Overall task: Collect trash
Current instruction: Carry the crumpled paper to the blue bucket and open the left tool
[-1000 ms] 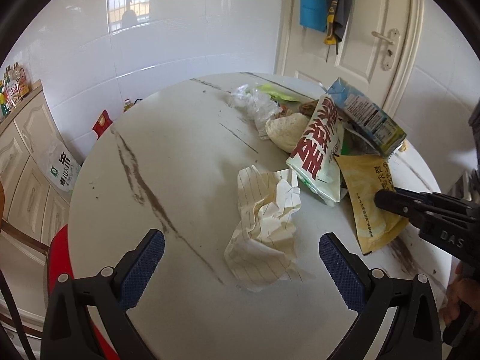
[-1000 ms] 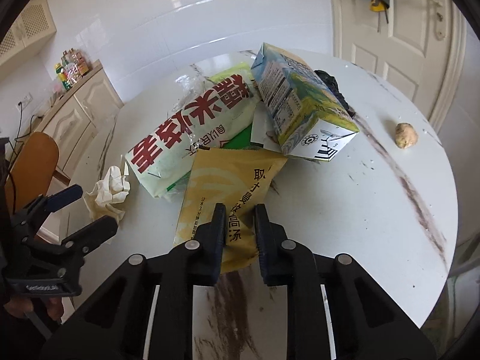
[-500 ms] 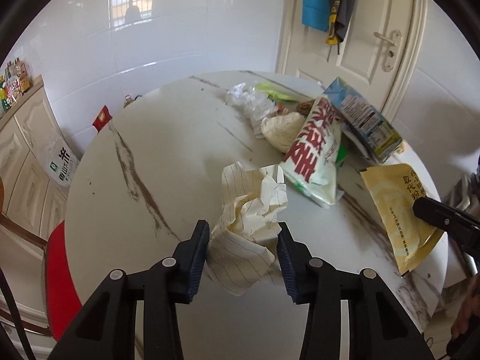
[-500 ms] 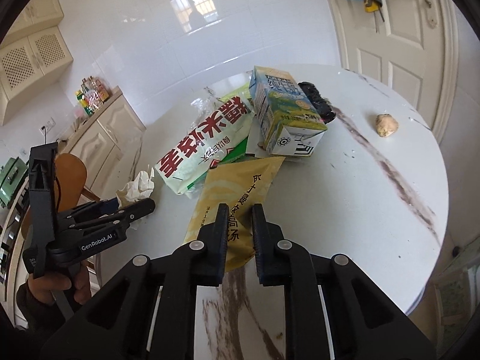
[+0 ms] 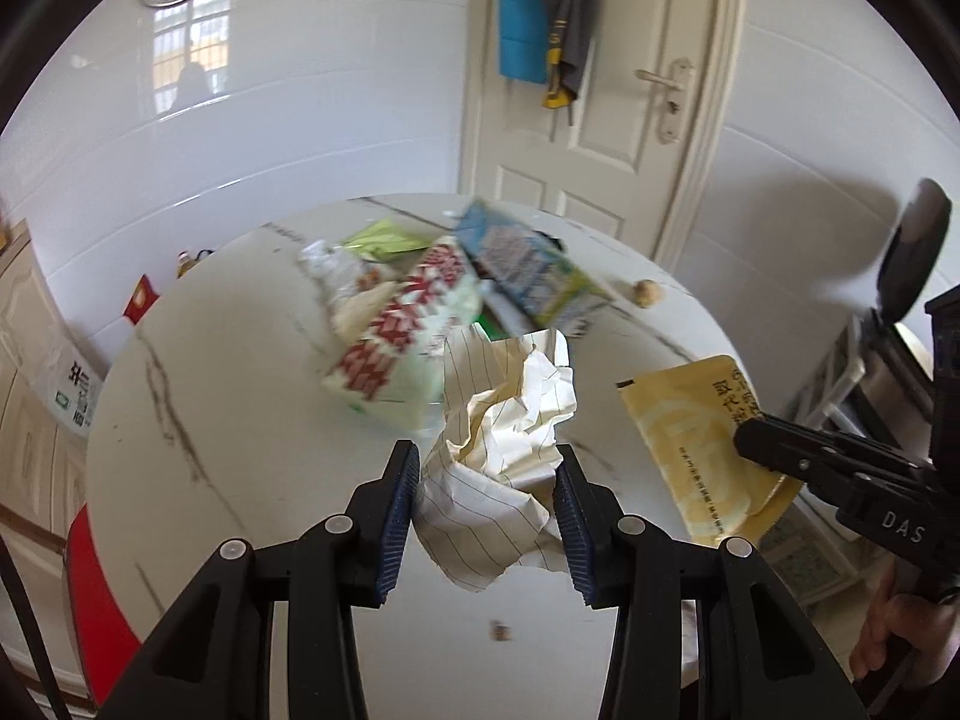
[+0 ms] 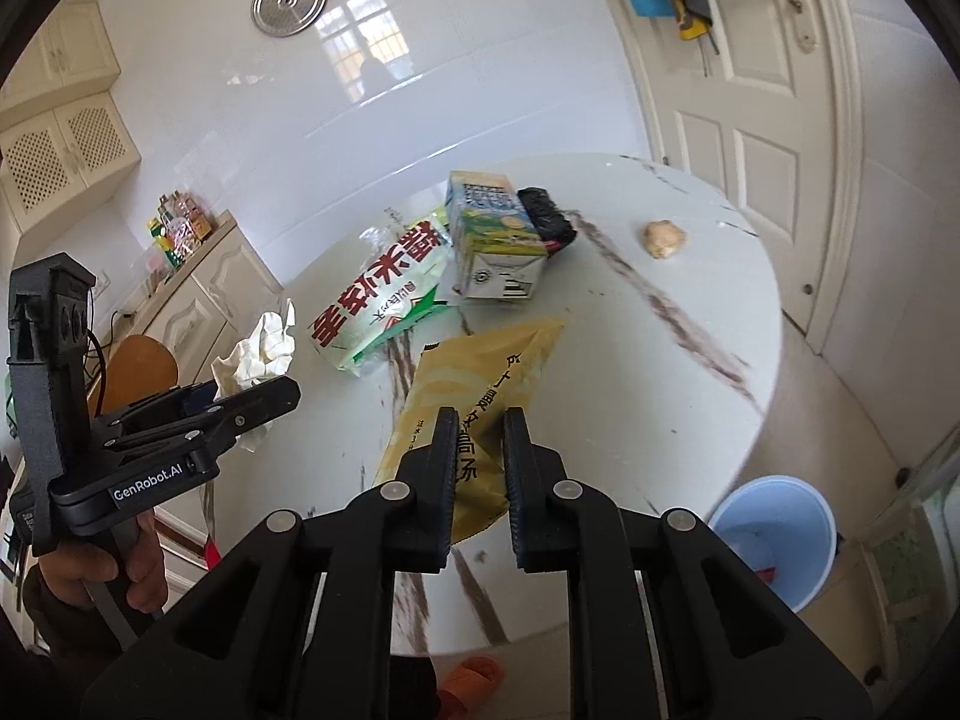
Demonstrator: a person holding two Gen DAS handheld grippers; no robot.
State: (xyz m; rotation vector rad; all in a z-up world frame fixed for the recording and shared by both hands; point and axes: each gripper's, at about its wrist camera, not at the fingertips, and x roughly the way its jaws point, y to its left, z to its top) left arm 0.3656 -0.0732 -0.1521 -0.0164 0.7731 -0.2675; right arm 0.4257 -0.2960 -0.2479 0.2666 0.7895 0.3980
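Item one — crumpled paper (image 5: 504,450), lined, clamped between the pads of the left gripper (image 5: 485,516) and lifted clear of the table (image 5: 240,372); the jaws stand narrow, pressed on the wad from both sides. Item two — yellow packet (image 6: 474,396), flat, its long axis running away from the right gripper (image 6: 480,468) toward the table's middle; the near end is pinched between almost-shut jaws, the far end hanging free over the tabletop. Receptacle: blue bin (image 6: 774,534) on the floor just beyond the table's near edge, low and to the right in the right wrist view, so the right hand is judged the nearer of the two and the packet the first candidate for dropping; the paper would have to cross over from the left. Remaining on the table: red-lettered bag (image 6: 384,300), milk carton (image 6: 492,246) lying on its side, a black object (image 6: 546,216) behind it, a small pale lump (image 6: 665,238) well apart to the right. Not determinable: the black object's identity; clear wrapping and green scraps behind the bag, blurred in the left wrist view; the bin's contents, apart from a reddish scrap; whether the packet is empty.
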